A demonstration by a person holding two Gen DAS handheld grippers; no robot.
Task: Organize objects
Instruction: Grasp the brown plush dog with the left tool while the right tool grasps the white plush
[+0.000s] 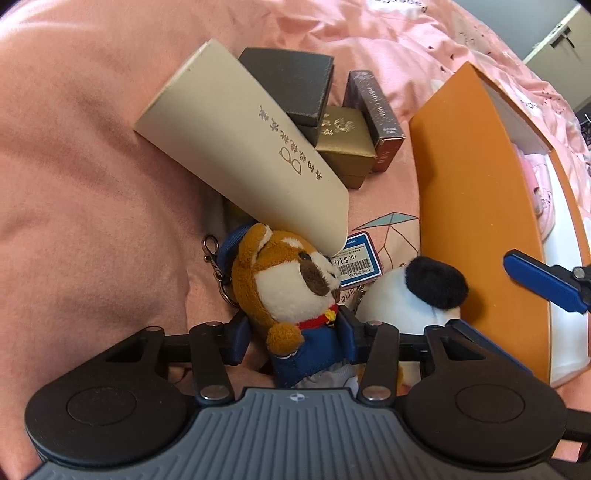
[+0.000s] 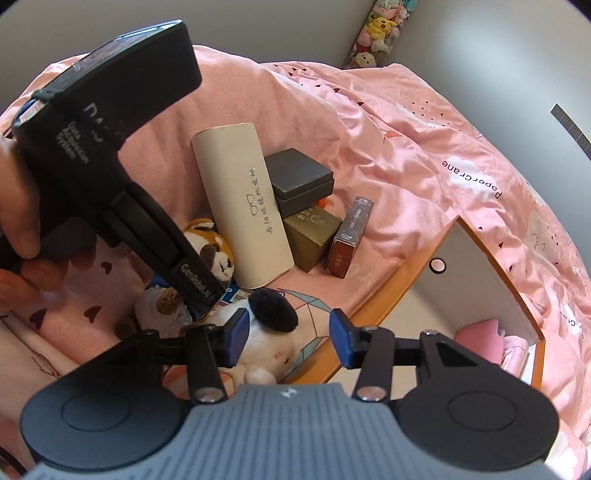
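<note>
Bedroom: pink bedding, plush toys

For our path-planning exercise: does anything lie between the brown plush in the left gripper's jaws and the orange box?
Yes. The white plush lies between the brown plush and the orange box, close to its wall. The right gripper, open, is at that plush's head.

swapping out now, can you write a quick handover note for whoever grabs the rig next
Left gripper: pads against the brown plush keychain, apparently gripping it, not yet lifted off the pink bedding.
Right gripper: open, one pad beside the white plush with a black ear, holding nothing.
Orange box: open at the right, something pink already inside.
Left on the bed: both plushes, cream glasses case, dark grey box, gold box, brown carton.
</note>
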